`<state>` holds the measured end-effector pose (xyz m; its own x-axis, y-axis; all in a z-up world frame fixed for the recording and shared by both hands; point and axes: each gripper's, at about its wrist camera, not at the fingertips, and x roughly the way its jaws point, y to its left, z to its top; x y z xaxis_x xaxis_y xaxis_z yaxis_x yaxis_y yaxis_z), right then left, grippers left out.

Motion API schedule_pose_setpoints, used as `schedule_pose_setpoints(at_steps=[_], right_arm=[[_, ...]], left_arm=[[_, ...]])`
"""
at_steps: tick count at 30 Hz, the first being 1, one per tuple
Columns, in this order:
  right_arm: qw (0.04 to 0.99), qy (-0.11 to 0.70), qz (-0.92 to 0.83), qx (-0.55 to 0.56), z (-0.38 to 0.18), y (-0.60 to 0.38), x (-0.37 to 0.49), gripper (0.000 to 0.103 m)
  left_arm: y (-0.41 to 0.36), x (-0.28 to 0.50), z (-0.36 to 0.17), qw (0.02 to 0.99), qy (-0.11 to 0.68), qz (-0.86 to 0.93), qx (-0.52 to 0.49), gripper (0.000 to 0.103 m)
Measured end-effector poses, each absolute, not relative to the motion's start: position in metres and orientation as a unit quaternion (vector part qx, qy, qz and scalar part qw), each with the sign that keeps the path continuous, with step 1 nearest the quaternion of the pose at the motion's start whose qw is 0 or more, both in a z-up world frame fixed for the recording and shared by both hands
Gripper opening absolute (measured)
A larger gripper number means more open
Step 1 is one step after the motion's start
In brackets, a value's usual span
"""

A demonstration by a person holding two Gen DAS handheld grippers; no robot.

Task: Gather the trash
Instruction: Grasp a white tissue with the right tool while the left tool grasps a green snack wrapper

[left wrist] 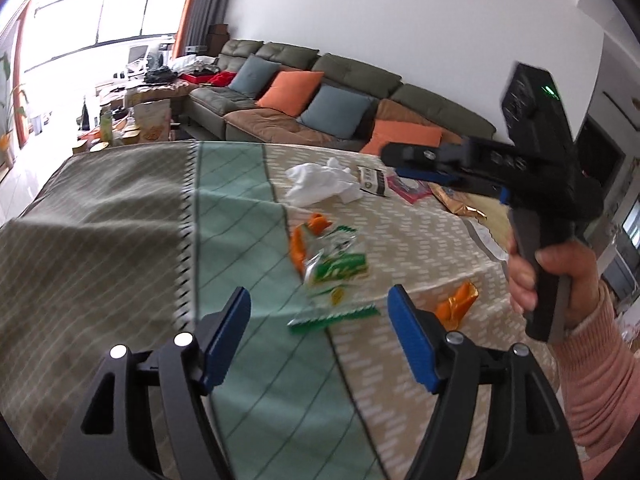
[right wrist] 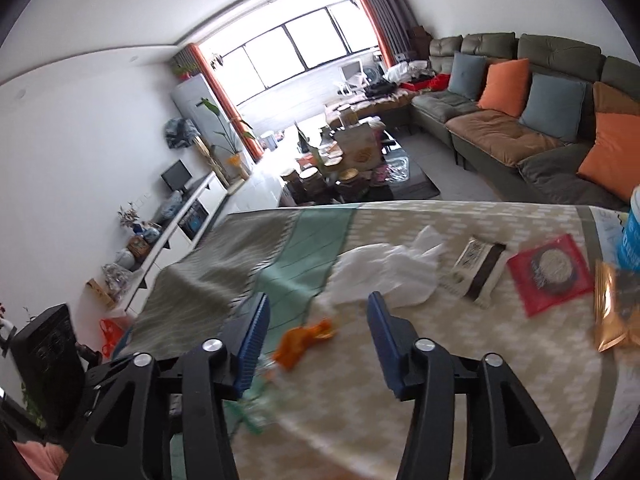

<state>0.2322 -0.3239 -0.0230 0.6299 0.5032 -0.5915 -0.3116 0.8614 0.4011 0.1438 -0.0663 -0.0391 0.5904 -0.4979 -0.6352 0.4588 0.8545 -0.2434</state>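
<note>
The left gripper (left wrist: 318,312) is wide open and holds nothing. It hangs over a table with a patterned cloth (left wrist: 100,240). Just past its blue fingers (left wrist: 230,334) lies a green and white snack wrapper (left wrist: 334,270). An orange piece (left wrist: 306,240) sits right against it on the far left side. To the right, near the table edge, is a small orange and gold wrapper (left wrist: 456,304).

The right gripper (right wrist: 318,320) is open too, with nothing in it. Between its fingers, on the cloth, lies an orange wrapper (right wrist: 302,340). It looks blurry.

A bit farther on the table is a crumpled white tissue (left wrist: 322,184). To its right lie a black and white packet (right wrist: 478,268), then a red packet (right wrist: 550,274), then a shiny gold bag (right wrist: 614,306). A blue and white tub (right wrist: 632,232) stands at the far right.

A hand (left wrist: 552,280) in a pink sleeve holds the right tool's handle.

Far behind the table is a long green sofa (left wrist: 360,72) with orange and blue pillows.
</note>
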Motion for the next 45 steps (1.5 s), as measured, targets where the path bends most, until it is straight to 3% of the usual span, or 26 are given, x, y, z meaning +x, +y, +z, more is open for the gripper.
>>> schedule_pose_setpoints(at_steps=[7,13,21,27,28,29,30,45], right_arm=[[0.889,0.394,0.206,0.106,-0.041,-0.334,0.265,0.056],[0.879,0.421,0.2,0.097,-0.054,-0.333,0.288,0.062],[0.869,0.451,0.192,0.068,-0.067,-0.319,0.306,0.063],[0.87,0.458,0.178,0.036,-0.076,-0.314,0.304,0.041],[0.869,0.459,0.18,0.04,-0.076,-0.315,0.303,0.03],[0.868,0.46,0.184,0.045,-0.076,-0.316,0.301,0.012],[0.868,0.458,0.185,0.047,-0.075,-0.318,0.299,0.008],[0.9,0.379,0.208,0.053,-0.024,-0.317,0.245,0.007]], left_arm=[[-0.084,0.165,-0.048,0.887,0.381,-0.259,-0.015,0.069],[-0.082,0.171,-0.055,0.878,0.395,-0.268,-0.031,0.041],[-0.078,0.164,-0.054,0.878,0.387,-0.278,-0.043,0.034],[-0.065,0.155,-0.045,0.883,0.374,-0.279,-0.052,0.034],[-0.063,0.153,-0.044,0.884,0.372,-0.278,-0.053,0.034],[-0.06,0.151,-0.043,0.885,0.37,-0.277,-0.054,0.034],[-0.057,0.148,-0.042,0.886,0.368,-0.276,-0.055,0.034],[-0.013,0.115,-0.028,0.902,0.346,-0.251,-0.064,0.034]])
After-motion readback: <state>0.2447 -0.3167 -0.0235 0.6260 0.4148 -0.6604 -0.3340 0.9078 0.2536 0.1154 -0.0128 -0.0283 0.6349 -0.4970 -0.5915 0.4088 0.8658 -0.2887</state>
